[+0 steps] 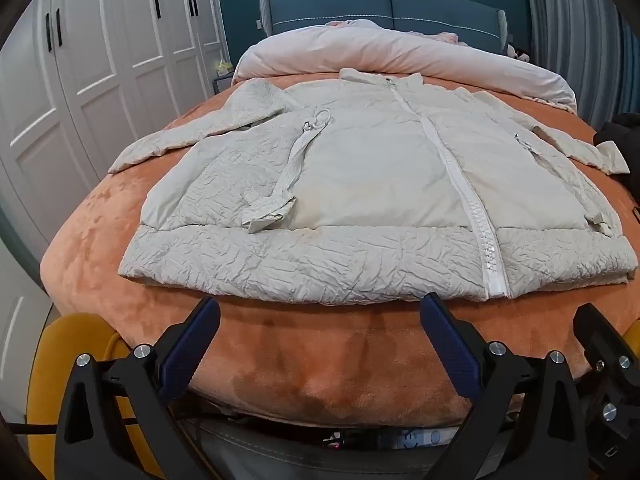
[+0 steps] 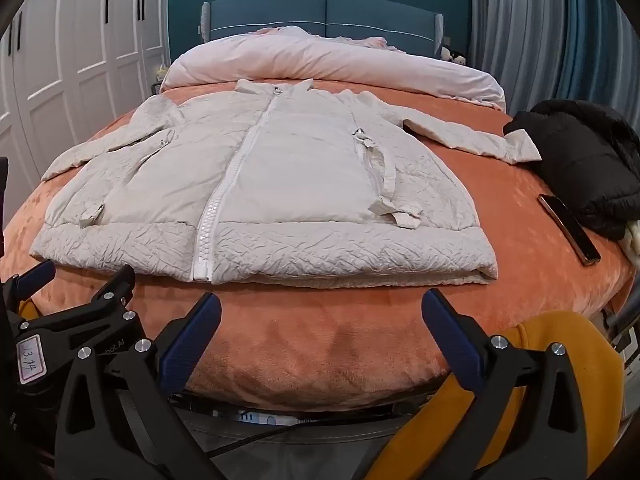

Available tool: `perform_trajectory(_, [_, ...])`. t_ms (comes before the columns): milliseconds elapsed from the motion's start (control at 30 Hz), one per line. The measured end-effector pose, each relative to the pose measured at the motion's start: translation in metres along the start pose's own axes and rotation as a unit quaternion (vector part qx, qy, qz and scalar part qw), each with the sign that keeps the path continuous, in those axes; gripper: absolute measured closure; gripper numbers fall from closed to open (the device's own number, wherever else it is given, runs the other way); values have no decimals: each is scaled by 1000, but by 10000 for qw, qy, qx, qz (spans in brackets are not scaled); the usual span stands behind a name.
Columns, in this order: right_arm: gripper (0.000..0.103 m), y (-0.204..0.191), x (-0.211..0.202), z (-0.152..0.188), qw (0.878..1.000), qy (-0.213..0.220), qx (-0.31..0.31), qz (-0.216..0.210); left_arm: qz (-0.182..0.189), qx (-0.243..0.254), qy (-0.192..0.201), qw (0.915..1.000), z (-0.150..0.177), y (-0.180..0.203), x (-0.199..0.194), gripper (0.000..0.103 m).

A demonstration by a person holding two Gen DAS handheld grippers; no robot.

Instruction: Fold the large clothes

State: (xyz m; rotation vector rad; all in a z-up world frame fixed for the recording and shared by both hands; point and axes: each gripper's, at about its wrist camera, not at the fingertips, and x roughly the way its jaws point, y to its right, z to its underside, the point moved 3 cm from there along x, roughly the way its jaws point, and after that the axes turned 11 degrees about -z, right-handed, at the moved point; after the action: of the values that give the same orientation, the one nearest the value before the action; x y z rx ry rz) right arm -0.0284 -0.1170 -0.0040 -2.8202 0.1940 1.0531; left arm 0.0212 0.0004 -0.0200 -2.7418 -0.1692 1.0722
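Hovering short of the bed's near edge, the left claw [image 1: 320, 320] and the right claw [image 2: 321, 318] each spread their two blue-padded fingers wide apart with nothing between them. Just ahead of both lies one cream padded jacket [image 1: 360, 184], flat on the orange blanket [image 1: 280, 352], its white zip [image 1: 460, 184] done up and its hem nearest the claws. Its two sleeves reach out to either side; the cuff off to the right touches one black garment [image 2: 584, 168], whose shape is hard to read. One dark phone-like slab [image 2: 570, 228] lies beside that garment. Beyond the jacket, one pink duvet [image 1: 400, 52] is bunched before the blue headboard [image 1: 384, 12]. Four red paper signs top the white wardrobe [image 1: 100, 60] far left, partly cut off. Yellow fabric [image 2: 540, 360] below the claws is largely hidden.
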Motion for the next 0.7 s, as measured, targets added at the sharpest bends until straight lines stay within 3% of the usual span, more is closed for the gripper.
perform_trajectory(700, [5, -5, -2, 0, 9999, 28, -121, -7, -27, 87, 10, 10000, 3, 3, -4, 5])
